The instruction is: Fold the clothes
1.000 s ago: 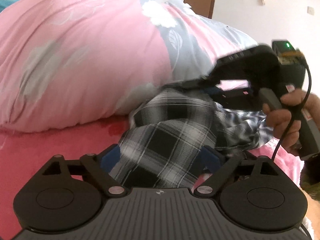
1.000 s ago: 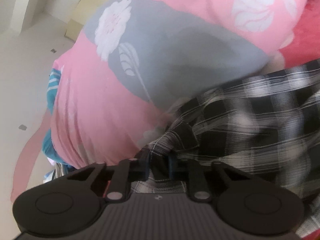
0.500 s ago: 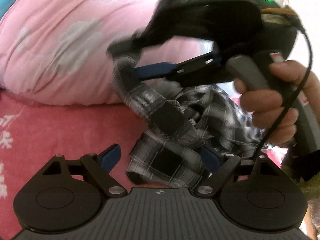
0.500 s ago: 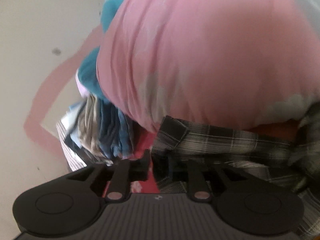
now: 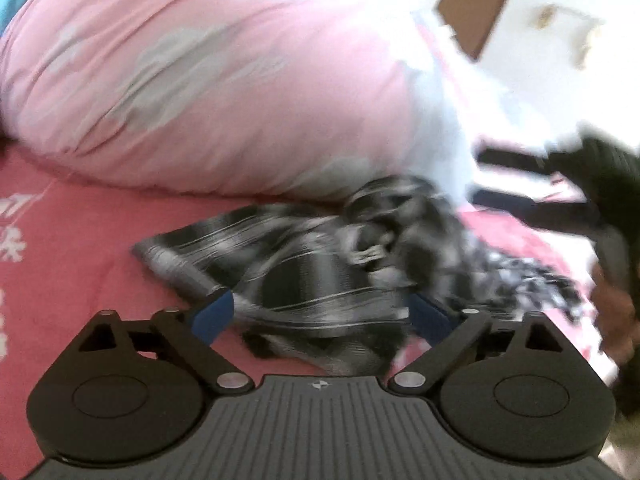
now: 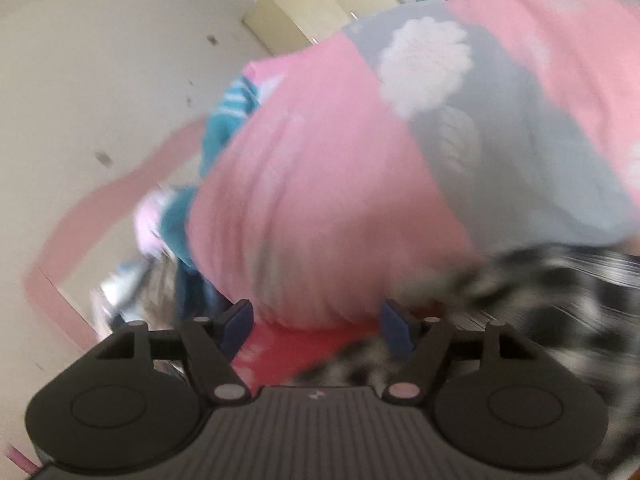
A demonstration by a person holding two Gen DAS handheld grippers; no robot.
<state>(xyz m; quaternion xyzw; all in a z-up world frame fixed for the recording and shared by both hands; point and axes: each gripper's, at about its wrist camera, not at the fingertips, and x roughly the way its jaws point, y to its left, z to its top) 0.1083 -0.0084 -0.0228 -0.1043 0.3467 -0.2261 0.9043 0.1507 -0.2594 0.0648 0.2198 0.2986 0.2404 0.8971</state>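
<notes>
Red bedsheet (image 5: 72,248): right gripper (image 6: 316,326) jaws opening, plaid shirt (image 5: 320,272) just dropped (crumpled, unfolded); left gripper (image 5: 320,316) spread wide around it; regrasp needed.

pink duvet (image 5: 208,92) blocks behind — red sheet (image 5: 72,248) free

shirt (image 5: 320,280): black-white plaid | duvet (image 5: 208,92): pink, grey-white flowers | sheet (image 5: 72,248): red

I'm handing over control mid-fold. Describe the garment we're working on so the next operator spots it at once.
Start at the big pink quilt heaped on the red bedsheet. At its foot, just ahead of the left claw, lies a crumpled plaid shirt. It is the only black-and-white checked fabric; everything around it is pink or red.
</notes>
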